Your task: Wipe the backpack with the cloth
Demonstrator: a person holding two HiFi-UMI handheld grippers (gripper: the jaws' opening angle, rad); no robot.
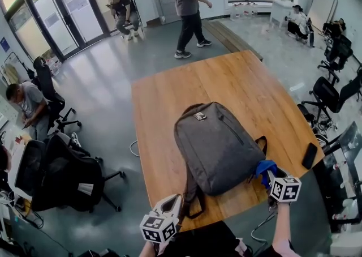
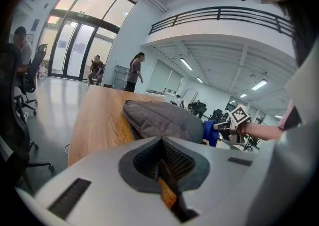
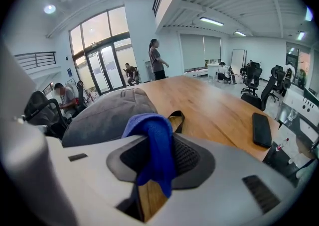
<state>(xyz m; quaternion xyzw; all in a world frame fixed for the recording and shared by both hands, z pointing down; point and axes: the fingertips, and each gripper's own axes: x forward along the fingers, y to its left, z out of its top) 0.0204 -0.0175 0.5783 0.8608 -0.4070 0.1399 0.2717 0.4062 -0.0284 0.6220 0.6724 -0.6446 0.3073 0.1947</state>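
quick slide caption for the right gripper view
Right gripper shut on a blue cloth beside a grey backpack on a wooden table, black phone at right.

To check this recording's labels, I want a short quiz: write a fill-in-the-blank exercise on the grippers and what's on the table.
1. The right gripper is shut on a ____ cloth.
2. The gray backpack lies on a ____ table.
3. The left gripper has its jaws together and holds ____.
4. In the head view, the black phone lies on the backpack's ____ side.

Missing words: blue; wooden; nothing; right.
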